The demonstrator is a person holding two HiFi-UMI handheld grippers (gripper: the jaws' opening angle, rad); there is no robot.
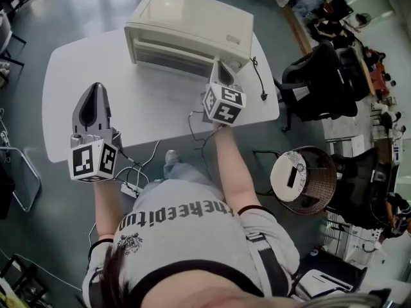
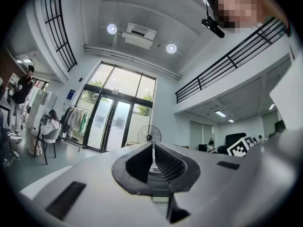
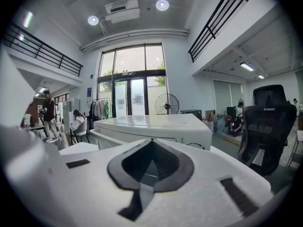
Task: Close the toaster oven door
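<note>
Dark grey jaws are seen clenched tip to tip on the right gripper [image 3: 151, 141], and nothing is caught between them. In the head view its tips are held just at the front right corner of the toaster oven [image 1: 186, 21]; whether contact is made cannot be told. The left gripper [image 2: 152, 145] is likewise clenched on nothing and is held over the near left part of the table [image 1: 148, 108], well apart from the oven. The cream oven is set at the table's far edge, and its door is seen upright against the front. A black cord [image 1: 259, 76] is laid on the table just right of the oven. A black chair [image 1: 314, 82] is placed beyond the table's right end.
</note>
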